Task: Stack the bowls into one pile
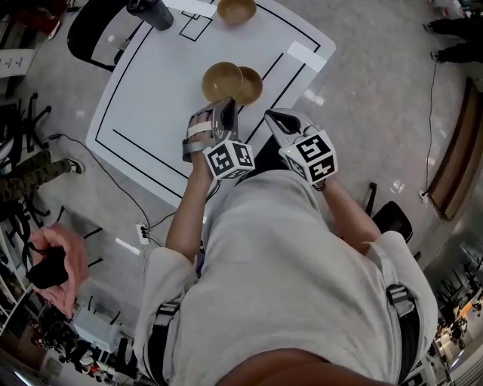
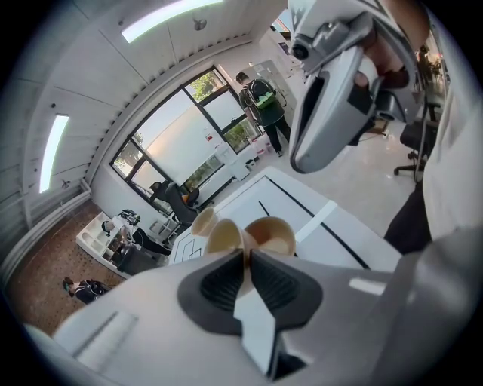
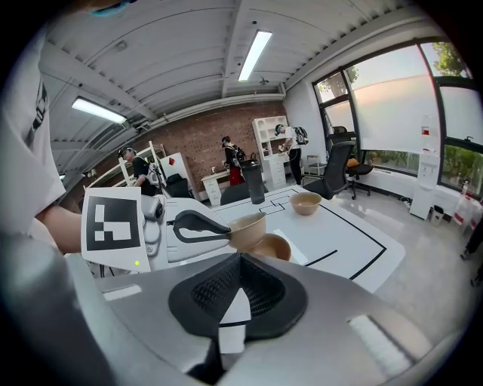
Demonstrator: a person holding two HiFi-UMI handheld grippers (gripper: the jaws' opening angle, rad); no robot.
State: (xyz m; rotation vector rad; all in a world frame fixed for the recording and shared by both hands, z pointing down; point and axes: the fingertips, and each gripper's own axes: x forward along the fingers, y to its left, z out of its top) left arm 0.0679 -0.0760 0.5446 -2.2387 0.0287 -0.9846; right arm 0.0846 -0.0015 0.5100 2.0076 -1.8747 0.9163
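Three bowls (image 1: 220,79) (image 1: 252,84) (image 1: 236,9) — one (rim-pinched) in the left gripper (image 1: 226,104).

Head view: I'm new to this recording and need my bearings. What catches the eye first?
The left gripper pinches the rim of a tan bowl over the middle of the white table, right beside a second bowl. A third bowl sits alone at the far edge, and the right gripper hangs shut and empty by the near edge.

Brick wall (image 3: 200,136), lg windows (image 3: 392,94), prob. concrete floor (image 1: 377,105)
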